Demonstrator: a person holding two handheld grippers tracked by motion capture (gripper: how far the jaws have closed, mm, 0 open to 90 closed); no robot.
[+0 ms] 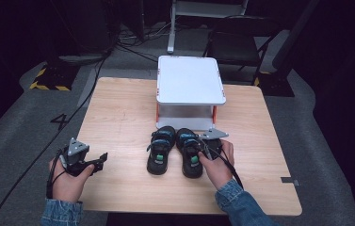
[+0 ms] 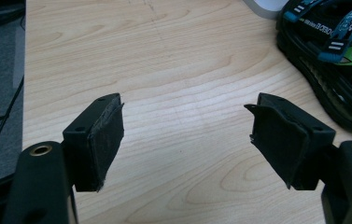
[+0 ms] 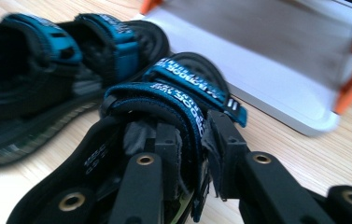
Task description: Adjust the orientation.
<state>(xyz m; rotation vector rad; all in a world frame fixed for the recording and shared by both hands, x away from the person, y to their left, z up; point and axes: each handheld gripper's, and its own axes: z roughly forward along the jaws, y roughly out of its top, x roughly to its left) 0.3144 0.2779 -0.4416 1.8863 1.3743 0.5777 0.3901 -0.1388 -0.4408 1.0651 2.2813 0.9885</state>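
Observation:
Two black sandals with blue straps lie side by side in the middle of the wooden table (image 1: 118,113), toes toward a white stand. My right gripper (image 1: 202,149) is shut on the right sandal (image 1: 187,141) from its outer side. In the right gripper view the right gripper (image 3: 194,135) has one jaw inside the right sandal (image 3: 178,88) and the other outside, clamping its strap and side wall. The left sandal (image 1: 160,150) lies free beside it. My left gripper (image 1: 100,160) hovers open near the table's left front. In the left gripper view the left gripper (image 2: 185,135) holds nothing.
A white two-level stand (image 1: 190,80) with orange posts sits at the back middle of the table, just beyond the sandals' toes. A sandal (image 2: 332,60) lies at the upper right of the left gripper view. Cables trail over the grey floor on the left.

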